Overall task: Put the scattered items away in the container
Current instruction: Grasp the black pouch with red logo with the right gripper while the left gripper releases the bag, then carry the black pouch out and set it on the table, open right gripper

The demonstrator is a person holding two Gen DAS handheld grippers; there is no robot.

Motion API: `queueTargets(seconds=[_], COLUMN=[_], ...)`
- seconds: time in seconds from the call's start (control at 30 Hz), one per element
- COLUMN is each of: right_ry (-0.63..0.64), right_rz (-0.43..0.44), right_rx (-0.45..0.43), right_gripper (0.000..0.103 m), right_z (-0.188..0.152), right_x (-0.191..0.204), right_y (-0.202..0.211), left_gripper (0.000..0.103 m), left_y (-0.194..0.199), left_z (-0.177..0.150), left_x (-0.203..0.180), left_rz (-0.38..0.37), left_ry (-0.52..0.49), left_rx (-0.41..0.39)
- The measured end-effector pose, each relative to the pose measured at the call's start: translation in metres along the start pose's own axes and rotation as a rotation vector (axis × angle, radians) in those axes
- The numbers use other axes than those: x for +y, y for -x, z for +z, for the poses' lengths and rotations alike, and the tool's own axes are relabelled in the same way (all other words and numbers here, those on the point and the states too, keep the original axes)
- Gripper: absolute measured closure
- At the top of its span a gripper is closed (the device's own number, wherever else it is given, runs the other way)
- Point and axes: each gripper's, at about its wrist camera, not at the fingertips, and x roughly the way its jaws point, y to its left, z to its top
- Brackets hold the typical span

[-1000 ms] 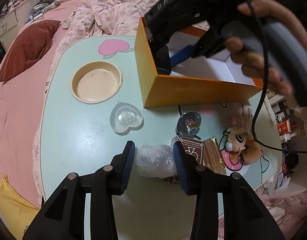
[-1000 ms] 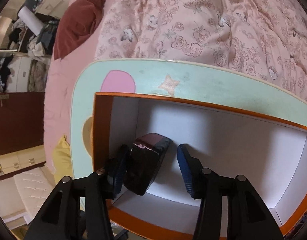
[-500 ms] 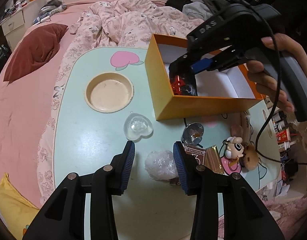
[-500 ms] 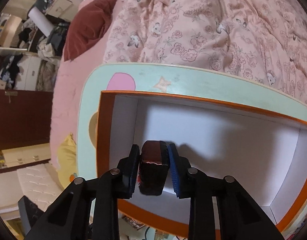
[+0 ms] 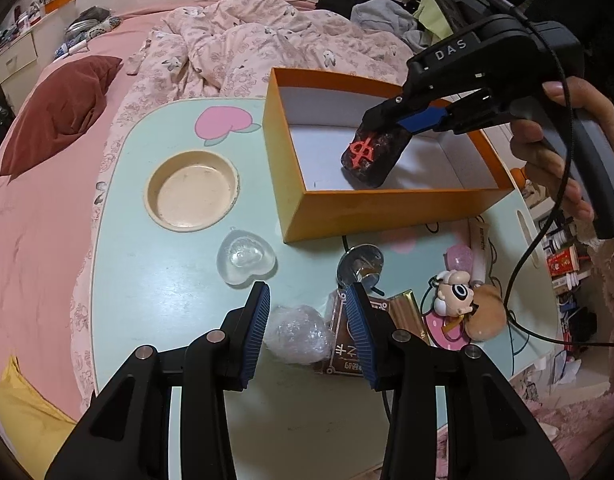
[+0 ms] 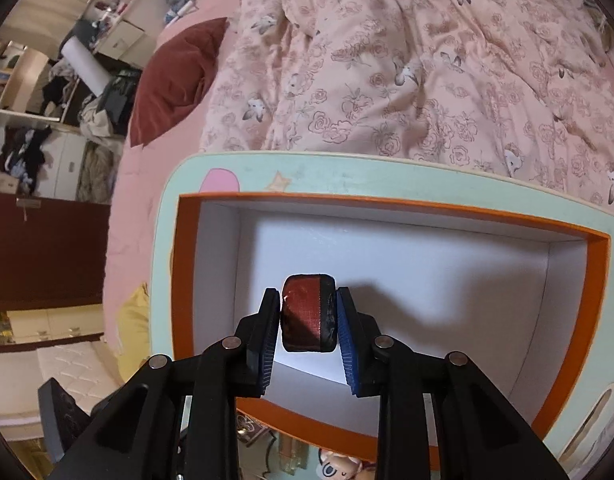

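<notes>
A pale green table (image 5: 155, 288) lies on a pink bed, and an orange box (image 5: 371, 212) with a white inside stands at its 1 o'clock part. Above the box the right gripper (image 6: 307, 314) slants steeply down, borne by a hand (image 5: 563, 148) at 2 o'clock in the left wrist view, fingers wrapped around the grey handle. Its blue pads are clamped on a dark block (image 5: 373, 152), which hangs tilted over the box's white floor, near the left wall; whether its low end touches the floor cannot be told. The block bears a raised red character like "中" on one face, and in the right wrist view a glossy red face shows between the pads. "DAS" stands in pale letters on the right gripper's body.

The left gripper (image 5: 307, 332) points steeply down at 6 o'clock over the table, its jaws apart. A crumpled clear plastic ball (image 5: 299, 334) lies on the table between the pads, with a gap showing on each side. Just right of it a brown card pack (image 5: 351, 352) is partly hidden by the right finger; its pale print is too broken to read. A clear heart-shaped dish (image 5: 245, 258) lies at 11 o'clock from the ball, a plush figure (image 5: 467, 304) at 3 o'clock. A white tube (image 5: 481, 248) near the plush carries writing too small to read.
</notes>
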Motion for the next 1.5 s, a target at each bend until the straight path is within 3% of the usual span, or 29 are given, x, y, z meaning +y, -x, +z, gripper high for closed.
queueTargets(seconds=[0.07, 0.33, 0.43, 0.73, 0.93, 1.07, 1.17, 1.3, 1.5], right_ry=[0.045, 0.074, 0.102, 0.105, 0.107, 0.066, -0.008, -0.075, -0.113], right_rz=[-0.024, -0.058, -0.09, 0.02, 0.11, 0.142, 0.167, 0.217, 0.27], right_rx=[-0.014, 0.079, 0.036, -0.088, -0.179, -0.221, -0.247, -0.234, -0.245], right_gripper=[0.077, 0.077, 0.077, 0.077, 0.077, 0.077, 0.077, 0.077, 0.077], right_z=[-0.007, -0.02, -0.022, -0.036, -0.084, -0.13, -0.162, -0.201, -0.236], right_x=[0.006, 0.004, 0.008, 0.009, 0.002, -0.028, -0.063, -0.096, -0.115], right_y=[0.0, -0.029, -0.026, 0.038, 0.088, 0.103, 0.099, 0.08, 0.056], left_gripper=[0.062, 0.062, 0.062, 0.062, 0.062, 0.062, 0.061, 0.052, 0.052], left_y=[-0.001, -0.001, -0.001, 0.006, 0.024, 0.042, 0.054, 0.055, 0.031], left_z=[0.0, -0.001, -0.001, -0.006, -0.008, -0.014, -0.022, -0.042, -0.075], left_x=[0.0, 0.002, 0.002, 0.004, 0.004, 0.008, 0.012, 0.002, -0.026], left_rz=[0.008, -0.004, 0.0, -0.003, -0.035, -0.011, 0.008, -0.008, -0.083], left_ry=[-0.001, 0.011, 0.011, 0.03, 0.062, 0.076, 0.093, 0.074, 0.049], left_rx=[0.001, -0.006, -0.004, -0.018, -0.082, -0.13, -0.17, -0.17, -0.108])
